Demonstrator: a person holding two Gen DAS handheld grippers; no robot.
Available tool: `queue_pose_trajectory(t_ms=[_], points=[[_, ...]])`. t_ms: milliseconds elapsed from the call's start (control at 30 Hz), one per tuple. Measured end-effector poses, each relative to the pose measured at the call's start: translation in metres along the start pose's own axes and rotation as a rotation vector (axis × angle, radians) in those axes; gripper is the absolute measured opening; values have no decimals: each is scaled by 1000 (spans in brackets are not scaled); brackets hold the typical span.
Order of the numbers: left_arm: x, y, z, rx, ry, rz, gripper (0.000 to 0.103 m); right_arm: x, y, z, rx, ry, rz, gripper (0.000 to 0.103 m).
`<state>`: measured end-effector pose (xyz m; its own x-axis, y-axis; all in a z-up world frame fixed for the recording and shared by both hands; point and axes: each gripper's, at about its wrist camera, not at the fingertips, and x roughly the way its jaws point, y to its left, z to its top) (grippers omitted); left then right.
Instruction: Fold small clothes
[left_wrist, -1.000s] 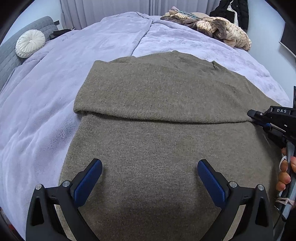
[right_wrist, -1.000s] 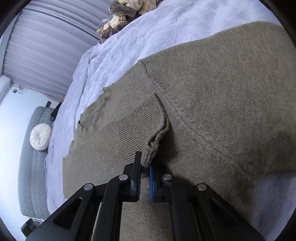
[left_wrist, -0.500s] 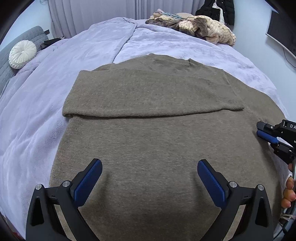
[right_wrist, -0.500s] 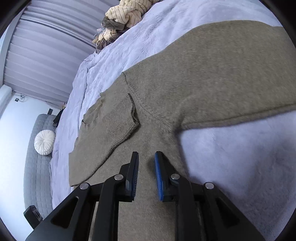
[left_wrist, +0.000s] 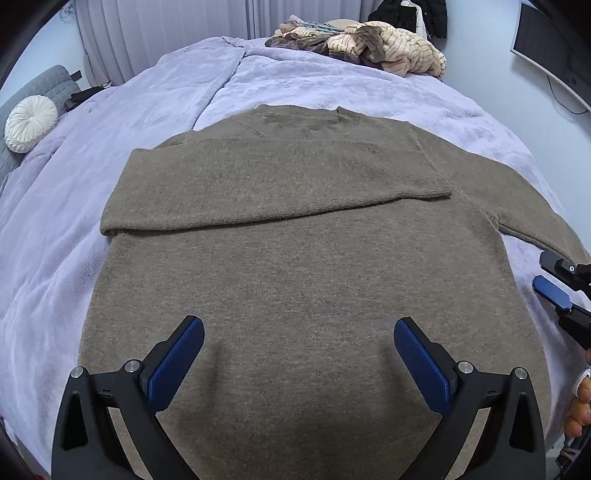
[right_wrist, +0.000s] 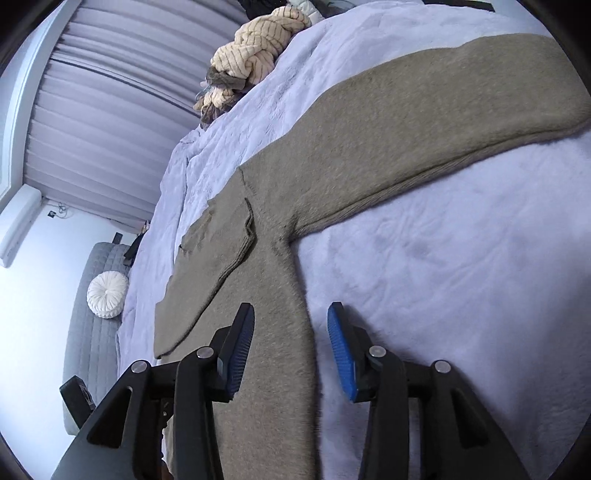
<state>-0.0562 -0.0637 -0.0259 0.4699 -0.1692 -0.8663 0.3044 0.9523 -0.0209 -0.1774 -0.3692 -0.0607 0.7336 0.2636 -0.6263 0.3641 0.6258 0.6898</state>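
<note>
Two claws, both spread wide and holding nothing: left claw (left_wrist: 299, 354) hovering over the near hem half of the sweater (left_wrist: 295, 266), blue pads well apart; right claw (right_wrist: 291, 350) low at the sweater's right edge, one pad above the knit, the other above bare bedspread (right_wrist: 461, 277), straddling the side seam. Also visible from the left wrist view as right claw (left_wrist: 554, 280) just beside the right side of the garment. Sweater lying flat, neckline far, spread across the middle of the bed; left sleeve (left_wrist: 258, 184) already folded across the chest, cuff end resting near the right shoulder; right sleeve (right_wrist: 443, 122) still stretched out to the right over the bedspread. Likely step in hand: folding that right sleeve in. Best done by reaching out toward the cuff rather than the armpit, pinching both layers of the knit without catching the plush bedspread beneath, lifting just enough to clear, then carrying across and laying it level over the first sleeve. Worth keeping the left claw ready to pin the body, since soft knit drags and wrinkles easily. Farther off: heap of striped clothes (left_wrist: 373, 44) at the far end, round white cushion (left_wrist: 31, 123) at the left.
</note>
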Motion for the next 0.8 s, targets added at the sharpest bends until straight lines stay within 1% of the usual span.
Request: queue_pose_trajectory(t_ms=[200,300,367,467,567,600,633,700,800], points=[[6,-30,5,35,16,-17,103,-32,-30,22,45,-66,-25,47],[8,-42,8,52,19,-26,103,-50,-44,35,81,-138,-56,47],[10,-48,10,57,24,-33,103,-63,-62,47,152,-191,-88,47],[14,-55,13,62,29,-41,103,-71,-86,59,245,-206,-81,47],[19,-63,17,68,37,-52,103,-72,-94,66,272,-216,-78,47],[20,-66,19,70,39,-57,103,-73,-95,68,277,-224,-74,49],[21,-68,20,72,41,-63,103,-72,-97,70,285,-233,-62,55],[25,-75,23,81,46,-75,103,-69,-100,73,312,-250,-38,60],[27,-82,28,96,45,-85,103,-67,-104,79,342,-277,-25,60]])
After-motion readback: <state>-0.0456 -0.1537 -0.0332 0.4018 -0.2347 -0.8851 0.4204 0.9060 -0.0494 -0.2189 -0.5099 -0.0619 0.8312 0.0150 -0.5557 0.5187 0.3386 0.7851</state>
